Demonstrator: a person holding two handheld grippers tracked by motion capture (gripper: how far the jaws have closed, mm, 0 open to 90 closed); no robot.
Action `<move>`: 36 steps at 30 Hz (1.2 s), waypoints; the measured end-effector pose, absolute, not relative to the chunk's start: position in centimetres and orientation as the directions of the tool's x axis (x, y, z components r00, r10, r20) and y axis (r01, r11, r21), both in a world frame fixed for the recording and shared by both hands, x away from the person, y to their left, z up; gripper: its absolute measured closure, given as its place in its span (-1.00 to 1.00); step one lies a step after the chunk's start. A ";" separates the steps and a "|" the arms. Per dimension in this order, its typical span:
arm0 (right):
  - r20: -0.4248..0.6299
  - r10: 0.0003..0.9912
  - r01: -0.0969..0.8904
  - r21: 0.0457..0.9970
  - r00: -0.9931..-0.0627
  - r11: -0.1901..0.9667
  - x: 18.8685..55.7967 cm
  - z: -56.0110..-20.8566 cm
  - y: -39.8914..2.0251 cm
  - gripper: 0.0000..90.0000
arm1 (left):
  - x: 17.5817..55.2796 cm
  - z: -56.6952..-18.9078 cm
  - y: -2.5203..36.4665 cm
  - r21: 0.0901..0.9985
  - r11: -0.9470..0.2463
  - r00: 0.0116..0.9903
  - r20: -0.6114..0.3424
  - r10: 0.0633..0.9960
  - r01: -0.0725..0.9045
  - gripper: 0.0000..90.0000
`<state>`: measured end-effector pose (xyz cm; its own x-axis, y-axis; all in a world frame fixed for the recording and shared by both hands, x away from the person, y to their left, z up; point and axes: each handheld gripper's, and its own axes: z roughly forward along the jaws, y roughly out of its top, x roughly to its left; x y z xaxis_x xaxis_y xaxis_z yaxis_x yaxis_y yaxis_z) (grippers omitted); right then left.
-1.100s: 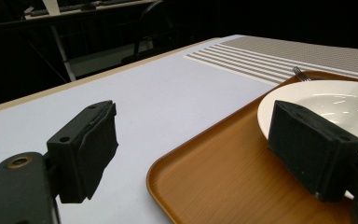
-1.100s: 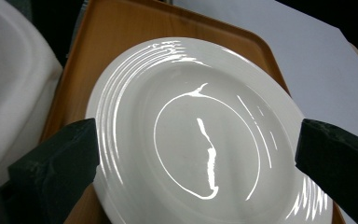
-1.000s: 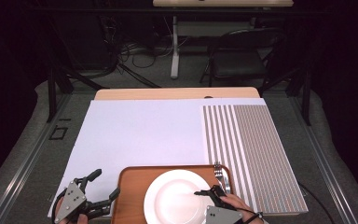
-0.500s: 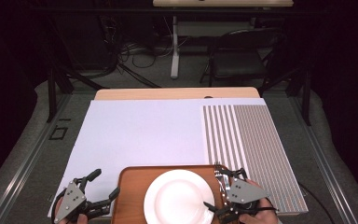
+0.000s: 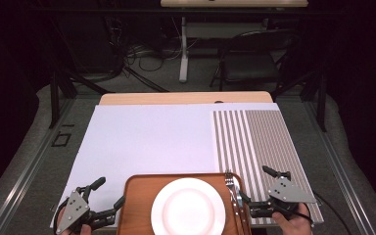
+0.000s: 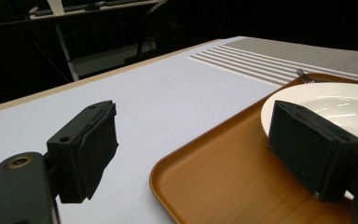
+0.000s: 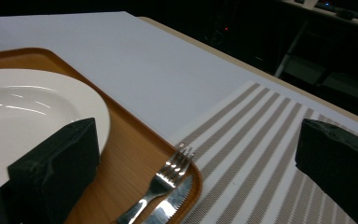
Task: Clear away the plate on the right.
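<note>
Bright tabletop, dark surroundings, glare on plate [image 7: 23, 112].

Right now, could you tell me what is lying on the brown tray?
On the tray: a white plate mid-tray, and a fork and knife along its right edge. Their handles are out of frame.

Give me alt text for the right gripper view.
The open right tool straddles the brown tray's right edge, where a fork and knife lie beside a white plate. A striped placemat lies beyond.
</note>
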<state>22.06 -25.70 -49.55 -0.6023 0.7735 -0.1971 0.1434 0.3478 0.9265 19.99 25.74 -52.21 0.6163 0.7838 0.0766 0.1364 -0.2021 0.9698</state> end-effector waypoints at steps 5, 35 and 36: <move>-0.223 0.816 0.148 0.925 -0.533 0.349 21.7 -50.0 -27.0 -1.00 | 20.0 -52.2 25.8 0.969 -0.204 0.617 0.077 0.783 0.137 -0.66; -0.160 0.903 0.293 0.911 -0.398 0.290 23.0 -53.2 -31.6 -1.00 | 20.1 -52.2 26.1 0.971 -0.195 0.605 0.071 0.793 0.142 -0.66; -0.158 0.904 0.295 0.911 -0.398 0.289 23.1 -53.2 -31.6 -1.00 | 20.1 -52.2 26.1 0.971 -0.194 0.605 0.070 0.793 0.142 -0.66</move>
<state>23.07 -31.64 -53.24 -0.3985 0.9035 -0.1576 0.2945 0.2888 0.9110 20.08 26.06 -52.23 0.6052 0.7930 0.0705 0.1418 -0.1945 0.9706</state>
